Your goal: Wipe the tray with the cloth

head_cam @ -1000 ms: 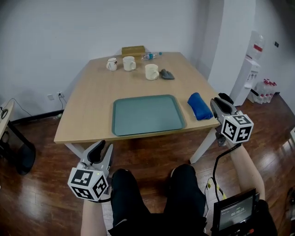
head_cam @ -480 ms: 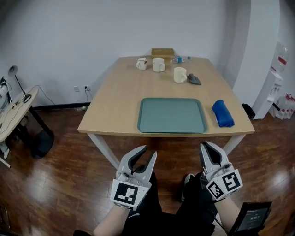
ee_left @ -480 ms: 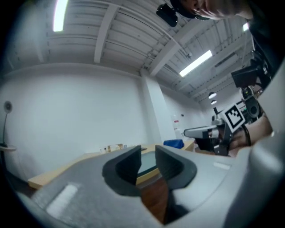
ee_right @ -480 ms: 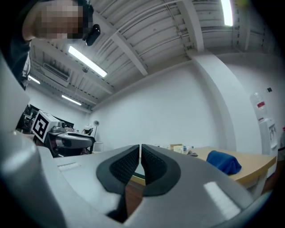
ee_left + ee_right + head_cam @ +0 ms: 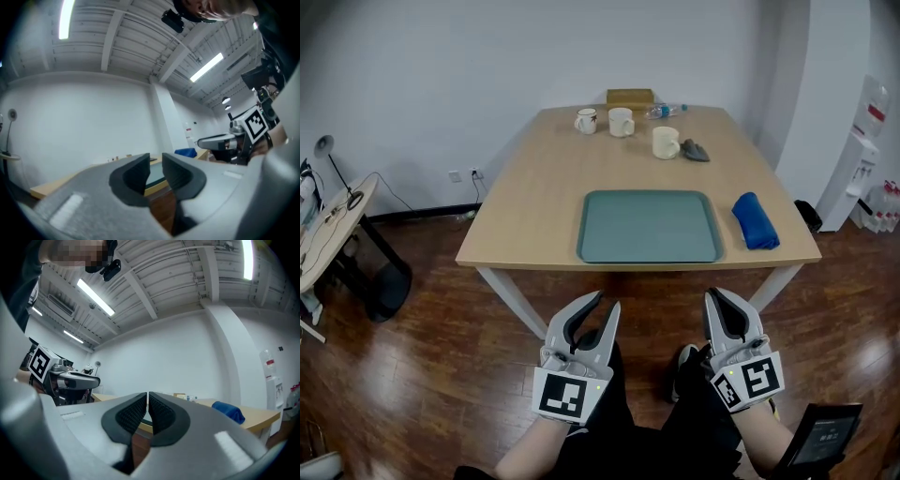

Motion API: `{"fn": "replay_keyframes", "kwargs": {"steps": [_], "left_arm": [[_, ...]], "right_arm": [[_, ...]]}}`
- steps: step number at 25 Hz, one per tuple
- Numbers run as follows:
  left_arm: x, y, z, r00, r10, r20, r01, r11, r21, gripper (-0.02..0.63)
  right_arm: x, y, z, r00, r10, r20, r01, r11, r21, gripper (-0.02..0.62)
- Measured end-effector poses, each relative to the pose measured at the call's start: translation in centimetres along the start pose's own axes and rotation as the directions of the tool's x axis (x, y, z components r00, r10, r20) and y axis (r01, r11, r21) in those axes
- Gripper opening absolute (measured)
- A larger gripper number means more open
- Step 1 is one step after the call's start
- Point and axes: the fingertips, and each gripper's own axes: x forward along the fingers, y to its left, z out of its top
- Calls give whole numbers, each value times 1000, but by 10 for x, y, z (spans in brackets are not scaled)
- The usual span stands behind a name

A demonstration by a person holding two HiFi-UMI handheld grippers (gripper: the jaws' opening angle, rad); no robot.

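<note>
A light wooden table (image 5: 539,192) stands on a dark wood floor (image 5: 431,328), and a teal rectangular plastic tray (image 5: 649,226) lies flat near its front edge, with nothing on it. The rolled blue cloth (image 5: 755,221) lies on the table just to the right of the tray, apart from it and untouched. At the far end stand three white mugs (image 5: 621,122), with a small grey crumpled object (image 5: 695,150) beside the nearest mug, a brown box (image 5: 630,96) at the back edge and a clear plastic bottle (image 5: 667,111) lying next to it. Both grippers are held low in front of the table, short of its front edge and well apart from tray and cloth. The left gripper (image 5: 606,300) has its jaws partly apart; they have just been closing, and nothing is between them. The right gripper (image 5: 714,296) has its jaws brought together to a thin slit, with nothing in its grasp.
</note>
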Motion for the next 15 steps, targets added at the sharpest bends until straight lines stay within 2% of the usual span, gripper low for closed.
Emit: {"fn": "replay_keyframes", "kwargs": {"steps": [4, 15], "left_arm": [[2, -6, 0, 1000, -17, 3, 17, 1000, 22, 83], [2, -14, -3, 999, -35, -5, 36, 998, 55, 77]], "right_arm": [[-1, -4, -3, 1000, -15, -1, 15, 1000, -18, 18], [0, 8, -1, 1000, 19, 12, -19, 997, -71, 18]]}}
